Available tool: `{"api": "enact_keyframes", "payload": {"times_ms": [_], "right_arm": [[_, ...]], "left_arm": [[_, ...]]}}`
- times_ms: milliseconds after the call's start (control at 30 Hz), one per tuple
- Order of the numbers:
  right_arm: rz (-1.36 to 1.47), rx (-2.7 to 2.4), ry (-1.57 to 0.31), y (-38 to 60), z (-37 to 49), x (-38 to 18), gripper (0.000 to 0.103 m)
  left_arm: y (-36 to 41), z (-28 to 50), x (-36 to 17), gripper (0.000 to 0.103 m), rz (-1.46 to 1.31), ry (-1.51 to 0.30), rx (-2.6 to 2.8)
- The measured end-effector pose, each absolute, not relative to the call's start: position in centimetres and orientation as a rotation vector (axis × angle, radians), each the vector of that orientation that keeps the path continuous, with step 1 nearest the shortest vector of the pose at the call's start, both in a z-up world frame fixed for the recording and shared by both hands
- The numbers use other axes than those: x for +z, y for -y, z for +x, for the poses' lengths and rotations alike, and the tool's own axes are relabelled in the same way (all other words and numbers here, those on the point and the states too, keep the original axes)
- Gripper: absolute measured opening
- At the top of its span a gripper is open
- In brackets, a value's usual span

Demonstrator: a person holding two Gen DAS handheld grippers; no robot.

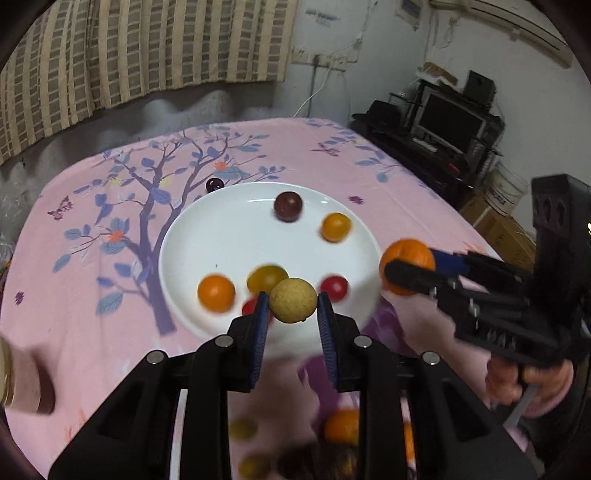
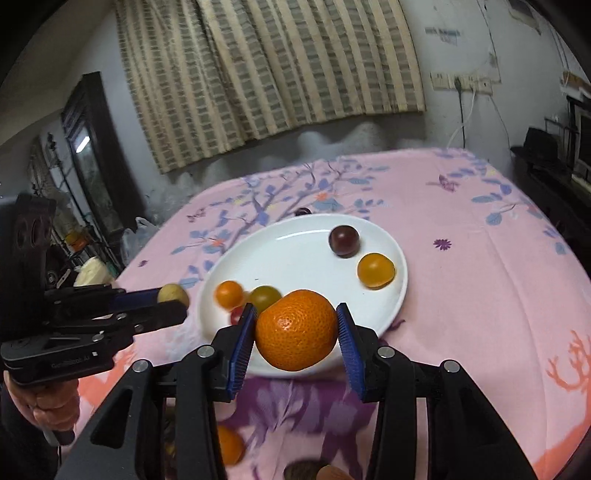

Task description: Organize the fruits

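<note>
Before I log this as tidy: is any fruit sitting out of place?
Yes. One dark grape lies on the cloth just past the plate's far rim, apart from the fruit on the plate.

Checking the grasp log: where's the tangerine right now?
The tangerine is clamped in the right gripper, at the near right edge of the white plate; the left wrist view shows it right of the plate.

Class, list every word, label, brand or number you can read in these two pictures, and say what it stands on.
"GenRobot.AI", roughly, in small pale letters on the body of the left gripper; blurred, so uncertain.
Papers on the wall: print too blurred to read.
Cardboard box and white bucket: markings too small to read.
</note>
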State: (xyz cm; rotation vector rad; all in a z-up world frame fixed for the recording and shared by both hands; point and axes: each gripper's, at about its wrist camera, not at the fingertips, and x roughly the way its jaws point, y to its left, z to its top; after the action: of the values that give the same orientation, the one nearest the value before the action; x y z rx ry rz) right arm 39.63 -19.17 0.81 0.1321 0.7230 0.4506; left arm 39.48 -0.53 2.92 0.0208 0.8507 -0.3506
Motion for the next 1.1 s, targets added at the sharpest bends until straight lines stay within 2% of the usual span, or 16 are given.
{"api": "enact_keyframes", "payload": {"times_ms": [133,167,200,267,333,400,467,800,867,933,1100], "right_arm": [[0.107,0.449,-0.768,18.2,42.7,-0.9,0.046],[0.102,0.451,-0.773,18.1,43.1,-1.2,0.052],[0.098,0.452,-0.773,18.1,43.1,-1.1,0.068],[0.089,0.444,-0.755,18.4,42.1,-0.6,0.071],[0.077,0.459,-0.733,19.0,40.4,0.4,0.071],[0.064,0.470,-0.709,19.6,38.2,1.5,0.074],[0.047,0.476,-0.692,20.3,35.7,2.2,0.080],[-0.096,0.465,-0.778,22.1,23.7,-1.5,0.080],[-0.132,0.456,-0.802,22.0,22.6,-2.6,0.075],[-0.145,0.470,-0.829,21.9,22.0,-3.5,0.061],[-0.124,0.450,-0.869,22.3,22.2,-5.0,0.059]], "left_arm": [[1.3,44.3,0.7,0.026,0.024,-0.910,-0.279],[1.3,44.7,0.5,0.031,0.022,-0.910,-0.259],[1.1,44.9,0.4,0.057,0.016,-0.907,-0.218],[0.6,43.9,1.1,0.086,-0.003,-0.863,-0.172],[0.1,41.6,2.5,0.088,0.006,-0.795,-0.179],[-0.1,38.8,3.5,0.096,0.056,-0.782,-0.184],[-0.6,35.9,3.9,0.098,0.076,-0.770,-0.163],[-2.3,20.5,0.4,0.098,0.056,-0.773,-0.215],[-2.3,18.5,-0.5,0.098,0.053,-0.790,-0.225],[-2.3,16.9,-1.1,0.098,0.051,-0.801,-0.229],[-2.6,14.4,-1.4,0.098,0.021,-0.796,-0.222]]}}
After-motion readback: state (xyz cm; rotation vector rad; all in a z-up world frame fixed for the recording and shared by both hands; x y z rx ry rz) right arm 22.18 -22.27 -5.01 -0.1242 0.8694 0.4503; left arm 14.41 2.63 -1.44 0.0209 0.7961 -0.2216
